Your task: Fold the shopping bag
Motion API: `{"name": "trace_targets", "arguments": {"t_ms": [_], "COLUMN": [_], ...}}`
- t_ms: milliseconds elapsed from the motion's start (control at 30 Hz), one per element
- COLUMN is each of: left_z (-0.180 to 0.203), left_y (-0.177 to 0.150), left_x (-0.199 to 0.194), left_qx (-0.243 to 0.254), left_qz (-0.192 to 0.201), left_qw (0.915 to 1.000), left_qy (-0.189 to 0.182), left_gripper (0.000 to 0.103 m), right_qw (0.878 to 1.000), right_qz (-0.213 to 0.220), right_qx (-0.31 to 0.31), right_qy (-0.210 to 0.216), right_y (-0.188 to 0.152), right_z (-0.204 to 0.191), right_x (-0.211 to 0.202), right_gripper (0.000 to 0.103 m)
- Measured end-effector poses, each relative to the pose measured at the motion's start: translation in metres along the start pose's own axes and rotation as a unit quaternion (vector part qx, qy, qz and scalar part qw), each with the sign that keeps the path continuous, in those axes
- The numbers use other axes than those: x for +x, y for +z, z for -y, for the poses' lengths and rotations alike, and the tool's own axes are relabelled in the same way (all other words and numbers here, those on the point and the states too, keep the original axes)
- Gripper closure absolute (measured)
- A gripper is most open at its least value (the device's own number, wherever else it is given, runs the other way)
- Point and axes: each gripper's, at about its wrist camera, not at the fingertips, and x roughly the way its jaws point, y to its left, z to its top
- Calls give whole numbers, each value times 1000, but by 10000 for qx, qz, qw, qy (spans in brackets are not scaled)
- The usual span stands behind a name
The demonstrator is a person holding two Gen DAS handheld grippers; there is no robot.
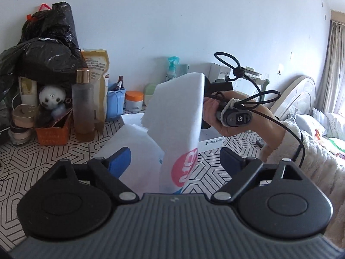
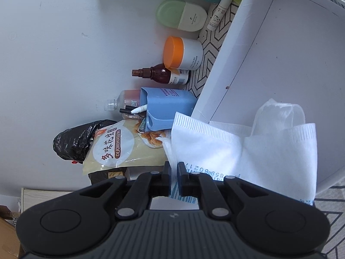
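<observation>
Item: white non-woven fabric shopping bag (image 1: 179, 116) with a pink round logo and blue print, soft, matte, crimp-stitched along its edges. Location: raised above the near part of the table with the black-and-white geometric patterned cover (image 1: 64, 149), draped over the near wall of a shallow white cardboard box (image 2: 280, 43).

Right gripper (image 2: 173, 168): I have it clenched on a gathered edge of the bag; a thin fold of fabric sits pinched between the blue pads.

Left gripper (image 1: 174, 157): released, fingers spread wide; the bag's lower panel hangs between them, and I see no pad pressing on it.

Risks, as I judge them:
- The bag hangs from one pinch only; the limp cloth may sag or twist and lose any crease already made.
- The trailing end may catch on the box wall.
- A swing toward the far-left clutter could tip the tall frosted bottle with a gold cap (image 1: 83, 105).
- A crinkled clear plastic wrap (image 2: 278, 116), lying in the box behind the bag, may be dragged along.
</observation>
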Motion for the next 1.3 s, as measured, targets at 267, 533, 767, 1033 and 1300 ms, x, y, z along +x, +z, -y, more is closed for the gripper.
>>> {"name": "trace_targets", "arguments": {"t_ms": [267,533,767,1033,1300], "left_z": [-8,-61,-97,-110,-108], "left_y": [17,5,-11,-22,-29], "left_x": [21,45,65,87,92], "left_qx": [-726,-1781,-2213,-2168,-1901], "left_qz": [156,-64,-342,-694,-957], "left_qw": [9970,9832,9707,9686,9630], "left_qy": [-219,405,866,1001,1650], "left_gripper": [6,28,37,37,35], "right_qw": [9998,9993,9944,9477,9363], "right_qz": [-108,-113,-296,181,163], "right_qx": [-183,-349,-1012,-2894,-3052], "right_qy": [38,34,-38,-1334,-1731], "right_y": [-8,2,8,-2,-3], "right_z": [-4,-5,-10,-25,-2], "right_x": [-19,-35,-35,-79,-65], "right_gripper": [96,96,67,44,33]}}
